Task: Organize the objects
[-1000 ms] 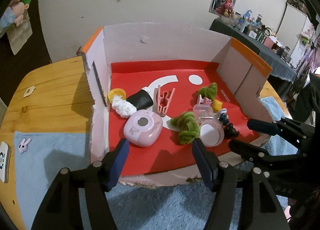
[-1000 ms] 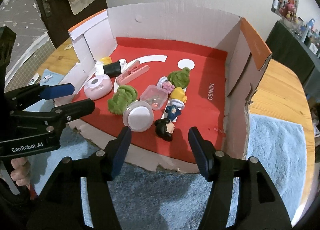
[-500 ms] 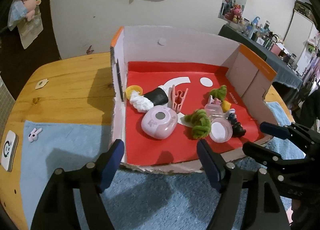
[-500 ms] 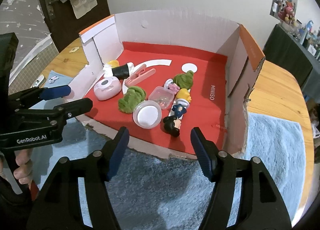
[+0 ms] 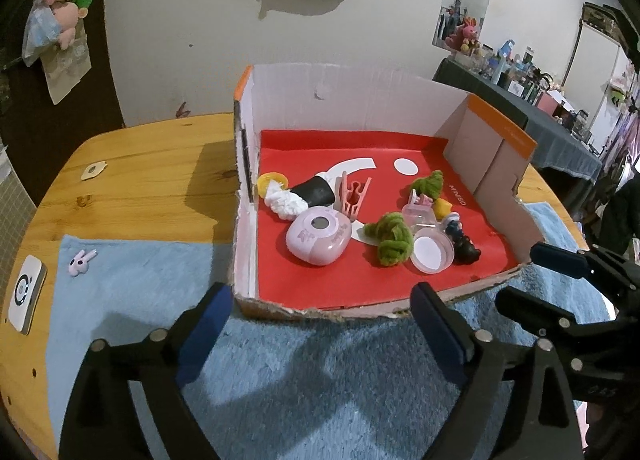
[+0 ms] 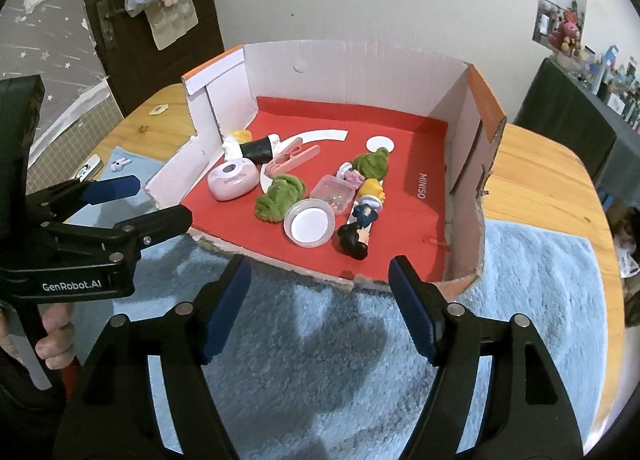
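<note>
- Left wrist view: left gripper (image 5: 320,320) jaws just been opening, wide apart, nothing btwn, over blue towel (image 5: 304,372)
- right gripper (image 6: 320,300) same, empty, in front of cardboard box (image 6: 352,72)

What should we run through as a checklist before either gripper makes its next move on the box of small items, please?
1. Left gripper empty: ok; its jaws have just been opening, nothing between them.
2. Right gripper empty: ok; jaws likewise just opened, nothing held.
3. Both grippers clear of the cardboard box: ok; they hover over the blue towel in front of its torn front edge.
4. Items inside the box: ok; pink case, round clear container, green fuzzy ball all lie on the red liner.
5. Items well separated for grasping: not ok; container, green ball and dark-haired figurine crowd together.
</note>
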A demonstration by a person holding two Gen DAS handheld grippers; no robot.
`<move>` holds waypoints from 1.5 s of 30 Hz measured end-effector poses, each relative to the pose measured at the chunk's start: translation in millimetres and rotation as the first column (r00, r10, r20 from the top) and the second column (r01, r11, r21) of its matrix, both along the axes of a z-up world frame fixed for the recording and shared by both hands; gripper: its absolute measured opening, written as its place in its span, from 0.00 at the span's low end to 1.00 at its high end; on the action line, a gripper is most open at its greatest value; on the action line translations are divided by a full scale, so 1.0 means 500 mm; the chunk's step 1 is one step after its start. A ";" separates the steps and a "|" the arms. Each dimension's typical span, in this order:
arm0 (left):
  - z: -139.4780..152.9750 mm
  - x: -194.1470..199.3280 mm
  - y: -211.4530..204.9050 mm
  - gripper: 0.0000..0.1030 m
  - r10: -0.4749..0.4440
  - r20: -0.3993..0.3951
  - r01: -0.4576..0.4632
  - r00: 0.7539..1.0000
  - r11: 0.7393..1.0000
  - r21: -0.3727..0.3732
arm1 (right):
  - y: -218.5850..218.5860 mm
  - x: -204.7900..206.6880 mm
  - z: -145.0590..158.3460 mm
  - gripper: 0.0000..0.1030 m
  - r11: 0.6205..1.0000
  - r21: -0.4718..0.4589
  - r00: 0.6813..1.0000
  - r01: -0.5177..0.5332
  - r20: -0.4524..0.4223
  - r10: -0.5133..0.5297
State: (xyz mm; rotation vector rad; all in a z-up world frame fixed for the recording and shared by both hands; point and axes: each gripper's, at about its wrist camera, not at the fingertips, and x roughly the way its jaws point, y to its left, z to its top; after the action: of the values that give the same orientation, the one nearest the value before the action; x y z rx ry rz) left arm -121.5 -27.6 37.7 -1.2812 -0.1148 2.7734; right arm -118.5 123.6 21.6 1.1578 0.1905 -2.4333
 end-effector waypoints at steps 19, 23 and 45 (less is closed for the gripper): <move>-0.004 0.062 0.008 1.00 -0.012 -0.015 0.012 1.000 1.000 -0.018 | 0.012 0.070 0.001 0.78 1.000 -0.019 0.999 0.023 -0.025 -0.023; -0.012 0.074 0.012 1.00 -0.020 -0.016 0.020 1.000 1.000 -0.015 | 0.017 0.079 -0.006 0.78 0.999 -0.023 0.999 0.028 -0.022 -0.029; -0.072 0.100 0.024 1.00 -0.009 0.036 0.010 0.999 1.000 -0.022 | 0.040 0.107 -0.062 0.79 0.996 -0.025 0.996 0.085 0.014 -0.084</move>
State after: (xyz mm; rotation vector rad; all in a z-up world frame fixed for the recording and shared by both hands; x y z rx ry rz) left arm -71.5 -15.8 1.5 -1.3334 -0.0802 2.7523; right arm -65.1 143.7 -9.2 1.1931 0.1078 -2.4928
